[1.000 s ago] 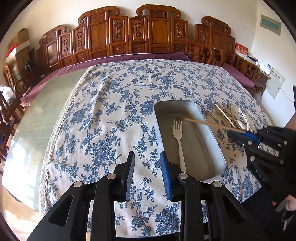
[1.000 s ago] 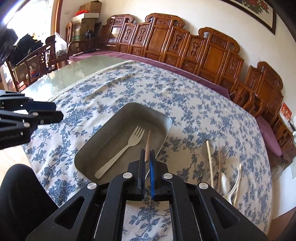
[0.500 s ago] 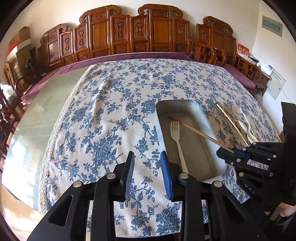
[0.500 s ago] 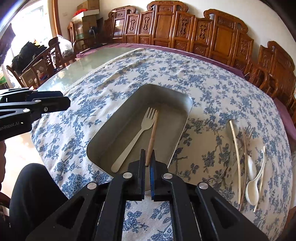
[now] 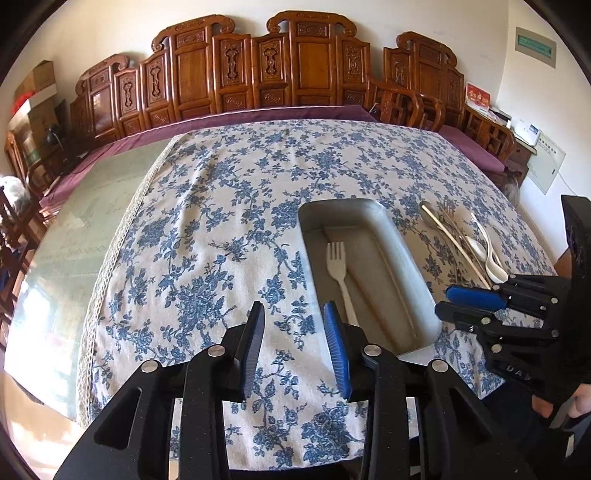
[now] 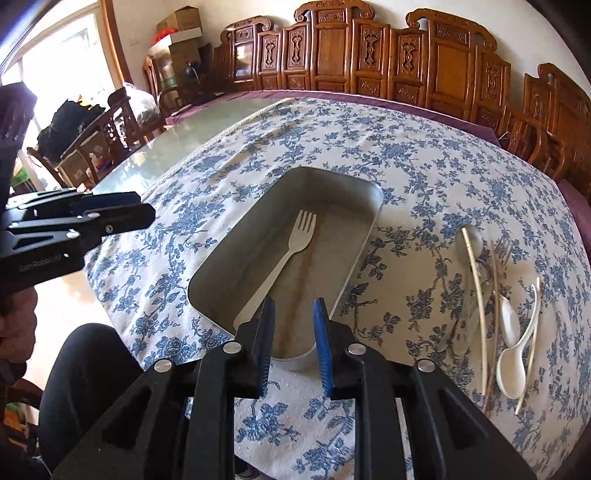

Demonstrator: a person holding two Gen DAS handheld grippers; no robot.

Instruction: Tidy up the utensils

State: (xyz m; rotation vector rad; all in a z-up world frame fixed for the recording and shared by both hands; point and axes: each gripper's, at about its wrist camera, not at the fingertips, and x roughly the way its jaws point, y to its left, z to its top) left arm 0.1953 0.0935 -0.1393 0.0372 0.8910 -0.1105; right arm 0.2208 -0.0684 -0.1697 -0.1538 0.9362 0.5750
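Table: covered by a blue-flowered cloth (image 5: 207, 229).
Tray (image 6: 334, 182): metal, near the table's near edge.
Inside tray: a pale fork (image 6: 286, 258) and a brown chopstick (image 6: 301, 273), side by side.
Loose utensils (image 6: 495, 295): piled right of the tray.
Left gripper (image 5: 293, 347): jaws opening, nothing between them.
Right gripper (image 6: 293, 343): jaws opening, empty, above the tray's near end.

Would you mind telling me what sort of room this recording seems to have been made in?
Most likely a home dining room. A large table under a blue floral tablecloth is ringed by carved wooden chairs, a metal tray and loose utensils lie on it, and cardboard boxes are stacked in a corner.
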